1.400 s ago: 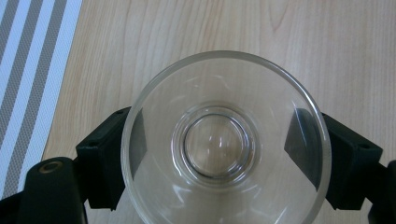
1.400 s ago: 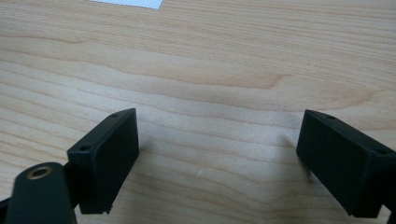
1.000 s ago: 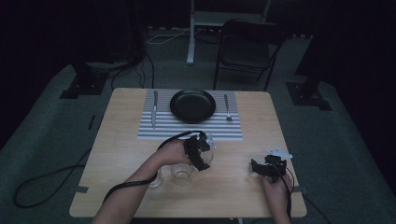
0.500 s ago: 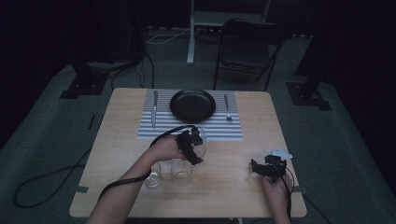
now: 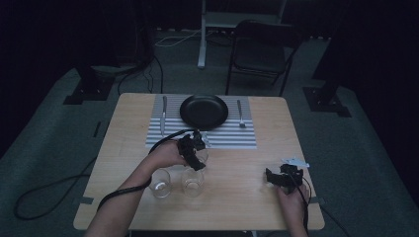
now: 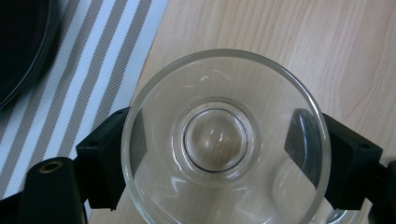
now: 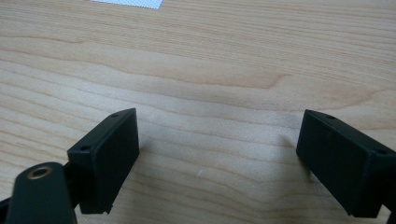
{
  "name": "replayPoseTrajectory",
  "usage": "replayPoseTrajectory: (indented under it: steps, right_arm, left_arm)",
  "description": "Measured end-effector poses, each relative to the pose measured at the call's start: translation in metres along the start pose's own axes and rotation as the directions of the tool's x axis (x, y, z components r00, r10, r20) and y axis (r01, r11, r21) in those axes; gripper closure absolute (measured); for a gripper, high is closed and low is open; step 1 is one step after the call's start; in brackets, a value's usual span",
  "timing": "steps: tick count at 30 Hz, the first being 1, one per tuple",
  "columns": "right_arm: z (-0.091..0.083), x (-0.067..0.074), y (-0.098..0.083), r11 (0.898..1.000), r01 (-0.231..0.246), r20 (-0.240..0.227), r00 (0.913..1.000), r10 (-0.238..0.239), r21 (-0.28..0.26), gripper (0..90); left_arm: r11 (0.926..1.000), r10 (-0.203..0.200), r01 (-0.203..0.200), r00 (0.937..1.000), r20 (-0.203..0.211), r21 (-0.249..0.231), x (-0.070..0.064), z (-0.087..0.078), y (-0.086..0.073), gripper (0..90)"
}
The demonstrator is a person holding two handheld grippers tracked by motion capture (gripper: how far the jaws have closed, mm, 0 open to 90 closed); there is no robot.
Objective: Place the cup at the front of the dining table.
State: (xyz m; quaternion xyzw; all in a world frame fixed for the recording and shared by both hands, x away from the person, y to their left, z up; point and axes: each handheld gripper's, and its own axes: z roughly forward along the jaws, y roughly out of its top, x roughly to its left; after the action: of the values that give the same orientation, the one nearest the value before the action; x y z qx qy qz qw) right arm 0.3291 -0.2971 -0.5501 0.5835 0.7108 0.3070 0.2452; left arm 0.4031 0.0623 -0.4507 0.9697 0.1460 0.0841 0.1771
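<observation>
The left tongs (image 6: pixel 224 154) are clamped on a clear glass (image 6: pixel 224 140), one black jaw pressed against each side of its round wall. Seen from above in the left gripper view, the glass shows a smooth circular rim and a thick, domed base with ringed reflections. In the high view the left tongs (image 5: pixel 193 154) hold it just above the table (image 5: pixel 247 197), at the near edge of the striped placemat (image 5: pixel 227 136).

The right tongs (image 7: pixel 217 163) stand wide open with nothing between the flat, matte black jaws, over bare wood. In the high view the right tongs (image 5: pixel 284 177) rest near the table's right near corner, well apart from the left ones.

Two more clear glasses stand upright on the table just near of the held one, a left glass (image 5: pixel 160 182) and a right glass (image 5: pixel 192 181), side by side.

The table is pale wood with a wavy grain. The placemat bears fine grey and white stripes. On it sit a round black plate (image 5: pixel 203 111), a knife (image 5: pixel 163 116) to its left and a fork (image 5: pixel 240 113) to its right. A small white scrap (image 5: pixel 295 162) lies just beyond the right tongs. No writing can be read.
</observation>
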Motion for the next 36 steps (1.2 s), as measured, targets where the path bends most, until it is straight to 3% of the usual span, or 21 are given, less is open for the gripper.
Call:
replayPoseTrajectory:
  steps: [25,31,36]
  right_arm:
    - [0.0,0.0,0.0,1.0,0.002,0.001,1.0,-0.002,0.001,12.6]
    - [0.0,0.0,0.0,1.0,0.002,0.001,1.0,-0.002,0.001,12.6]
    - [0.0,0.0,0.0,1.0,0.001,0.0,1.0,-0.001,0.001,12.6]
  left_arm:
    - [0.9948,-0.09,0.091,0.9952,-0.039,0.044,0.021,-0.016,-0.047,18.4]
    - [0.9847,-0.165,0.167,0.9854,-0.042,0.049,0.028,-0.024,-0.059,18.5]
    - [0.9766,-0.207,0.211,0.9746,-0.085,0.04,0.033,-0.03,-0.064,18.5]
